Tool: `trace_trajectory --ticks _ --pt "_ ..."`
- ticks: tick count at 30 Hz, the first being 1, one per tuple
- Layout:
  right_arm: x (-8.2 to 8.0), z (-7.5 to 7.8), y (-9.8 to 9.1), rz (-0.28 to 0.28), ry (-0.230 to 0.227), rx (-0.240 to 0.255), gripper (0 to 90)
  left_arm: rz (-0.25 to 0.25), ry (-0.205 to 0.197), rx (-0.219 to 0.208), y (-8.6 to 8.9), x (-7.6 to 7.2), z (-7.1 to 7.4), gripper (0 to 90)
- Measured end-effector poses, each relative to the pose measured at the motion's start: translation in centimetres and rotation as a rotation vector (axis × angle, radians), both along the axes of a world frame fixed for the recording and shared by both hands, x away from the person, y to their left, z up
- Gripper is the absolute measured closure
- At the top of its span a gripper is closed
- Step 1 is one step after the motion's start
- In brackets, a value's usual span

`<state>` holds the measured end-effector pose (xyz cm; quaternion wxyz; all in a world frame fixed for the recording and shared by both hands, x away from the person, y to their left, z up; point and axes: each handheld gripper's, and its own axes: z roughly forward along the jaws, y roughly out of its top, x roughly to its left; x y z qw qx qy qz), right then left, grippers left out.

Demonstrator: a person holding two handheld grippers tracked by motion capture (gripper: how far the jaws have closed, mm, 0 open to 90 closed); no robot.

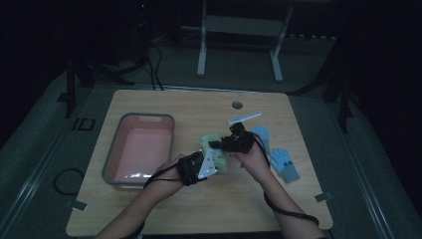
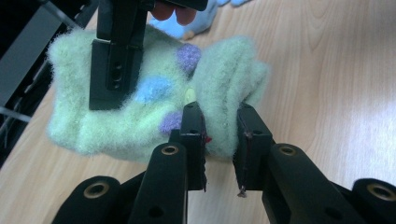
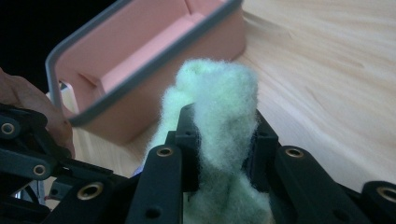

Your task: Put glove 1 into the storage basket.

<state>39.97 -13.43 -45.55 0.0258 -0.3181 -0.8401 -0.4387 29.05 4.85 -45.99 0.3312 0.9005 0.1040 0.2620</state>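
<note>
Both grippers hold one fuzzy green sock point(image 2: 140, 112) above the wooden surface point(image 1: 199, 199), just right of the pink bin point(image 1: 112, 172). The left gripper point(image 2: 219, 140) has its fingers point(image 2: 192, 135) closed on a fold at one end. The right gripper point(image 3: 224, 154) clamps a bunched part at the other end. The step in hand appears to be lifting the sock for transfer. The next move likely calls for carrying it level over the bin rim before release. Two blue gloves point(image 1: 278, 159) lie nearby.

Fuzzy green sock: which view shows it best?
Left gripper view: the fuzzy green sock shows nearly whole, with its purple and blue spots. Right gripper view shows one bunched fold between the jaws; high view, a small pale patch.
</note>
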Motion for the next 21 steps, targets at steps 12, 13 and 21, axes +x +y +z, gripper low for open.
trace_trajectory --ticks 12,13,21 --pt "0.5 2.5 4.8 0.043 -0.039 -0.006 72.1 0.043 -0.007 0.000 4.2 -0.1 2.0 76.2" --pt "0.5 2.7 5.4 0.049 -0.040 -0.007 72.1 0.047 -0.008 0.001 4.4 -0.1 2.1 76.2" --pt "0.5 3.3 8.9 0.092 -0.049 -0.014 72.1 0.083 0.007 0.011 7.4 -0.5 2.4 76.2"
